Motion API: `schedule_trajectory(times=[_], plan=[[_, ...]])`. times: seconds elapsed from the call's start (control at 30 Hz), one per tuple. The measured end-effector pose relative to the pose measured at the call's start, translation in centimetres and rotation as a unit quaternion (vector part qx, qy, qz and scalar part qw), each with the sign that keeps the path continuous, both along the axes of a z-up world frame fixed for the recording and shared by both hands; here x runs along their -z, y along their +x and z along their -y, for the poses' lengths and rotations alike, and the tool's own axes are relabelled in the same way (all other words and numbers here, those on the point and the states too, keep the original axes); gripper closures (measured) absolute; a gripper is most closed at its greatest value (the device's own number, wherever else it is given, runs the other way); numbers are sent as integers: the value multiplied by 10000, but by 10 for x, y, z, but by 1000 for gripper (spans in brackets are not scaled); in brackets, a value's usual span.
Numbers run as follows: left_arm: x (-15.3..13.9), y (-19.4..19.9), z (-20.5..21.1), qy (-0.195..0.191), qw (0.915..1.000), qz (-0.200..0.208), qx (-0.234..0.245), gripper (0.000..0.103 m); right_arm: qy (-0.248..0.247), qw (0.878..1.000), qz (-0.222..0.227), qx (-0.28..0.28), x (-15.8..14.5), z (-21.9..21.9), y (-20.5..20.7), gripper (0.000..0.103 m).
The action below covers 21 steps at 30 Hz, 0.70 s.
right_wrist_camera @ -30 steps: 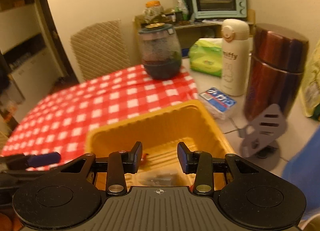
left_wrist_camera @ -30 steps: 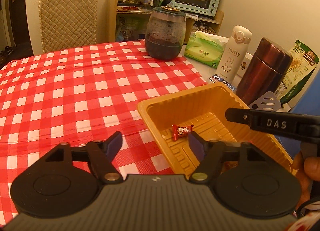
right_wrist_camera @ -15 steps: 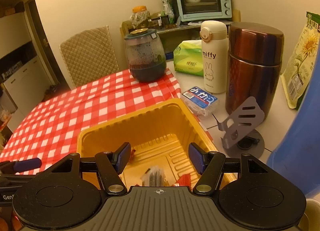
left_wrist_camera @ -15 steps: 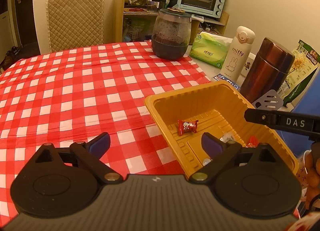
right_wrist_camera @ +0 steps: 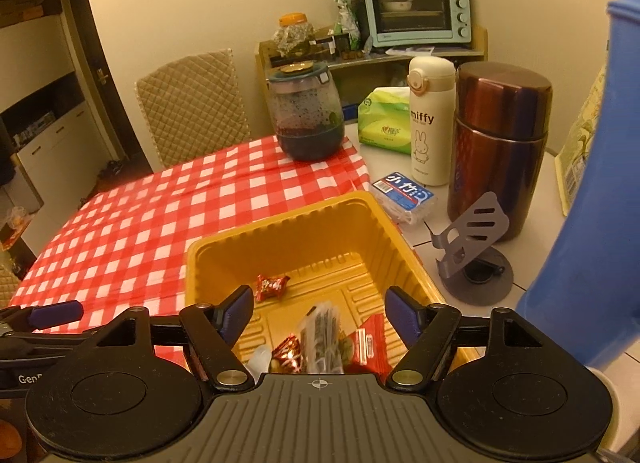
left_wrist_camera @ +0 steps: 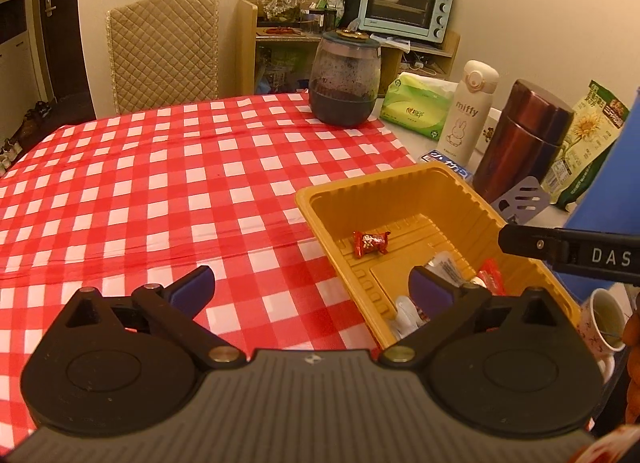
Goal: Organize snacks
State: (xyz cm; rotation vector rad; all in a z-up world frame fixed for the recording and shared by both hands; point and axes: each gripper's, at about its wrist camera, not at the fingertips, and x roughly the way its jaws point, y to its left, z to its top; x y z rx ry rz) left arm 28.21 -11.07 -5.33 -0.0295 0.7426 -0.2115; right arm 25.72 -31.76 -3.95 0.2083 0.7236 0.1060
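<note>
So from where I'm driving this, the left half of the bench [left_wrist_camera: 140, 167] under its red checked cloth has no snacks on it that I can see, which makes me think the gathering part is mostly done. My left tongs [left_wrist_camera: 310, 285] are spread wide with nothing between them, hovering low over the cloth just off the near left corner of the yellow tray [left_wrist_camera: 400, 179], tilted a bit down and pointed across the bench toward the far wall. One finger hangs over the cloth, the other over the tray's near end. Moving right, the tray is where all the snacks are: a lone red candy [left_wrist_camera: 370, 242] sits by itself toward the far left of the tray floor, and a small pile of wrappers [right_wrist_camera: 320, 339] (a dark clear packet, a red pack, a shiny red candy) is bunched at the near end, I'd guess because that's the end closest to both tongs. The right tongs [right_wrist_camera: 318, 313] are also spread apart and empty, sitting straight above that pile and looking down into the tray at a fairly steep angle. Right of the tray there's household stuff parked off the cloth: a blue tissue pack [right_wrist_camera: 402, 193], the white miffy bottle [right_wrist_camera: 430, 123], a brown thermos [right_wrist_camera: 500, 151] and a grey phone stand [right_wrist_camera: 472, 251]. None of it looks like it needs sorting.
</note>
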Motion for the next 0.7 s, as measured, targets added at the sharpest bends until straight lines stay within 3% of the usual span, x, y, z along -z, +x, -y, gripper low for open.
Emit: schedule_trajectory(times=[0.7], plan=[[-48, -98, -15, 70, 9998, 102, -163, 1, -169, 9998, 45, 89, -43, -14, -96, 23]])
